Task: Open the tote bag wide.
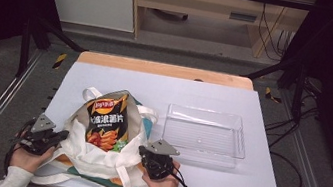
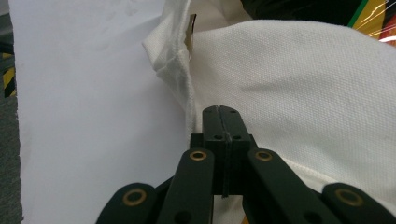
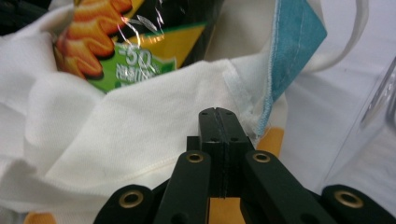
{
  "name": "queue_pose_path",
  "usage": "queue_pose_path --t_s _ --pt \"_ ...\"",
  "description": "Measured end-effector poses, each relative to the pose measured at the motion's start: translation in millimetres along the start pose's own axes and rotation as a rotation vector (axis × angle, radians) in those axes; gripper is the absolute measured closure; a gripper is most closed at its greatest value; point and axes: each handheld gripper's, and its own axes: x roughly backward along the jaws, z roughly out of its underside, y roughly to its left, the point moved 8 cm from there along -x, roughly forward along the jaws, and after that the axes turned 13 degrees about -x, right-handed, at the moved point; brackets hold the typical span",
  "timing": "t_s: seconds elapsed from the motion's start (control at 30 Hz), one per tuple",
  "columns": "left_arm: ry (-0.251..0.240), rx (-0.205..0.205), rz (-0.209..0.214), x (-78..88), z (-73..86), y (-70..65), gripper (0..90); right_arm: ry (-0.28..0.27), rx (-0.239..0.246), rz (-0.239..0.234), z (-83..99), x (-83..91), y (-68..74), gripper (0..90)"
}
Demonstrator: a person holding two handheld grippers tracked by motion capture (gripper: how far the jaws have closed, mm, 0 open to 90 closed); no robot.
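- I see the cream canvas tote bag [image 1: 93,160] lying flat at the near left part of the white surface [image 1: 214,98], its mouth turned away from me and its long handles [image 1: 96,93] looping out at the far end and along the near edge.
- The cloth is off-white and coarsely woven, with a teal panel [image 3: 294,42] showing inside the mouth and orange patches on the side.
- A black crisp packet with a red logo, orange crisps and a green patch [image 1: 108,122] sticks out of the bag's mouth, about half its length still inside; its foil catches the light in the right gripper view.
- My left gripper [image 1: 60,136] sits at the bag's left edge; in its own view the jaws are pressed together with nothing between them, the tips just against the folded canvas hem [image 2: 175,65].
- My right gripper [image 1: 144,152] sits at the bag's right edge, jaws likewise closed on nothing, tips resting by the seam where cream cloth meets the teal lining.
- A clear rectangular plastic tray [image 1: 204,136] stands just right of the bag, near the right gripper.
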Motion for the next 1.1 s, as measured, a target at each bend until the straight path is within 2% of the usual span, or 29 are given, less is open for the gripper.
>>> queue_pose_path --t_s 0.1,0.17,0.37,0.4,0.43,0.47,0.5,0.53,0.57,0.6,0.63,0.67,0.7,0.87,0.93,0.97,1.03,1.1 --pt "0.001 -0.001 0.007 0.9 1.7 -2.4 90.0 0.015 -0.011 -0.004 9.7 -1.0 -3.5 90.0" --pt "-0.002 -0.002 0.009 1.9 2.5 -4.4 90.0 0.012 -0.042 -0.012 20.5 -2.4 -6.0 90.0" --pt "-0.012 0.010 0.013 -2.3 0.0 -4.9 90.0 -0.010 -0.034 -0.012 25.2 -5.9 -6.8 90.0" --pt "-0.037 -0.007 0.012 -1.7 -3.3 -4.1 90.0 -0.015 -0.034 -0.014 25.0 -5.8 -7.1 90.0" --pt "-0.037 -0.007 0.012 -1.7 -3.3 -4.1 90.0 -0.015 -0.034 -0.014 25.0 -5.8 -7.1 90.0" --pt "-0.088 0.000 0.014 2.5 -8.7 -1.8 90.0 -0.018 -0.033 -0.018 24.9 -4.9 -7.2 90.0" --pt "-0.088 0.000 0.014 2.5 -8.7 -1.8 90.0 -0.024 -0.033 -0.022 24.3 -4.3 -7.1 90.0" --pt "-0.163 0.028 0.025 9.7 -17.8 1.3 85.6 -0.032 -0.034 -0.030 23.6 -3.7 -6.4 90.0" --pt "-0.163 0.028 0.025 9.7 -17.8 1.3 83.0 -0.032 -0.034 -0.030 23.6 -3.7 -6.4 90.0" --pt "-0.220 0.028 0.014 17.1 -28.2 3.8 80.6 -0.050 -0.022 -0.040 21.8 -1.8 -5.9 88.8" --pt "-0.220 0.028 0.014 17.1 -28.2 3.8 78.3 -0.050 -0.022 -0.040 21.8 -1.8 -5.9 88.8" --pt "-0.260 0.030 -0.002 23.1 -39.4 5.8 73.9 -0.060 -0.027 -0.056 19.2 0.3 -5.4 87.4" --pt "-0.278 0.030 -0.009 25.9 -45.0 6.8 73.2 -0.064 -0.026 -0.057 17.9 1.3 -5.2 87.4" --pt "-0.358 0.062 -0.016 37.2 -75.1 10.8 63.0 -0.063 -0.034 -0.079 14.8 1.5 -3.2 82.8" --pt "-0.377 0.067 -0.026 40.5 -86.3 11.9 59.8 -0.067 -0.031 -0.082 13.3 2.0 -2.2 81.4" --pt "-0.377 0.067 -0.026 40.5 -86.3 11.9 57.8 -0.067 -0.031 -0.082 13.3 2.0 -2.2 81.4" --pt "-0.399 0.063 -0.035 43.6 -101.3 11.4 56.6 -0.077 -0.031 -0.094 10.7 3.2 -0.4 79.2" --pt "-0.402 0.057 -0.038 44.1 -105.5 10.9 54.7 -0.079 -0.025 -0.099 10.3 3.9 0.0 78.7"
